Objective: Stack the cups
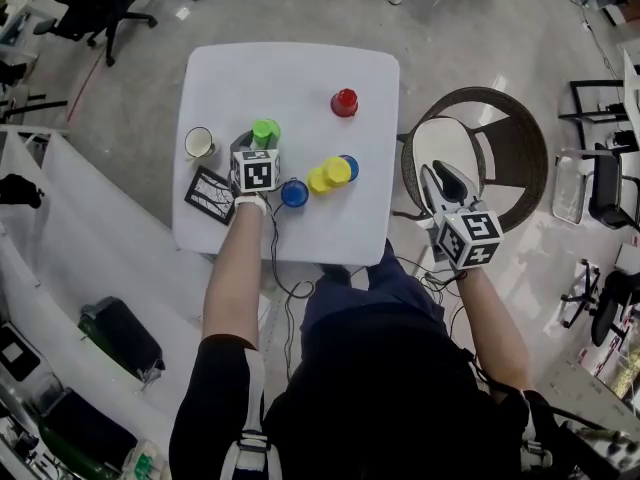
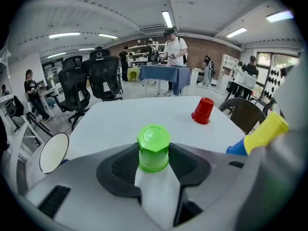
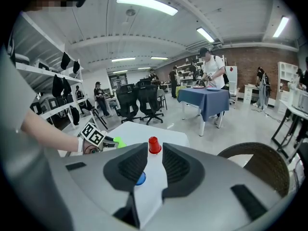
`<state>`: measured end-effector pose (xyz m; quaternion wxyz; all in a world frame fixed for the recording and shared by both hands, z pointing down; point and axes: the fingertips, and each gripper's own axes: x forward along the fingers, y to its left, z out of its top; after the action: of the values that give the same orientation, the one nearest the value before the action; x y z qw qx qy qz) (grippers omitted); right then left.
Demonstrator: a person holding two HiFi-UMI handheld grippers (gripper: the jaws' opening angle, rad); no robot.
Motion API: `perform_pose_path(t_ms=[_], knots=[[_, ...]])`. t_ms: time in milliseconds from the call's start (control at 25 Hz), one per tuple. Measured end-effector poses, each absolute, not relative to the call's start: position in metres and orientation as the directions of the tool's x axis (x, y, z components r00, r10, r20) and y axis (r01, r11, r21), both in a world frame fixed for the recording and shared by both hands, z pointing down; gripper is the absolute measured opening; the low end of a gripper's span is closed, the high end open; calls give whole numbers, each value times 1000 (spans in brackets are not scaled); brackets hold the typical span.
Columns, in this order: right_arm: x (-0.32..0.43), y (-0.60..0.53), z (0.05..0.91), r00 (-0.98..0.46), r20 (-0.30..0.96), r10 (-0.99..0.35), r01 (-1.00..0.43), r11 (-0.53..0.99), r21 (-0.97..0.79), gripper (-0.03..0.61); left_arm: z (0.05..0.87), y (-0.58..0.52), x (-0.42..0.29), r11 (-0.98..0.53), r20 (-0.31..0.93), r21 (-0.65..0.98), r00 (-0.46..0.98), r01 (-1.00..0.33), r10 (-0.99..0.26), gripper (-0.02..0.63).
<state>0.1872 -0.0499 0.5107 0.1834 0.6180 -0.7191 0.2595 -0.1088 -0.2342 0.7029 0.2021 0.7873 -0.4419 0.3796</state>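
1. Green cup (image 2: 153, 147) stands upside down on the white table (image 1: 300, 68), right between the left gripper's (image 1: 256, 151) jaws, which are clamped on its sides.
2. Red cup (image 1: 344, 102) sits well ahead and right of that gripper; yellow cup (image 1: 330, 175) and blue cup (image 1: 294, 193) are close on its right.
3. Right gripper (image 3: 154, 163) hangs off the table over a wicker chair (image 1: 520, 138), jaws slightly apart, holding nothing.

Gray floor (image 1: 480, 28), wicker chair (image 1: 528, 158) rt.
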Motion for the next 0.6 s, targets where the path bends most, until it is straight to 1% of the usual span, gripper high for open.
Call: perform_pose_path(t_ms=[280, 600], knots=[[178, -54, 508, -202, 569, -797, -977, 125, -171, 86, 674, -226, -110, -509, 743, 33, 361, -860, -563, 189], [159, -62, 500, -269, 527, -806, -962, 196, -191, 80, 619, -189, -105, -552, 709, 60, 425, -832, -563, 189]])
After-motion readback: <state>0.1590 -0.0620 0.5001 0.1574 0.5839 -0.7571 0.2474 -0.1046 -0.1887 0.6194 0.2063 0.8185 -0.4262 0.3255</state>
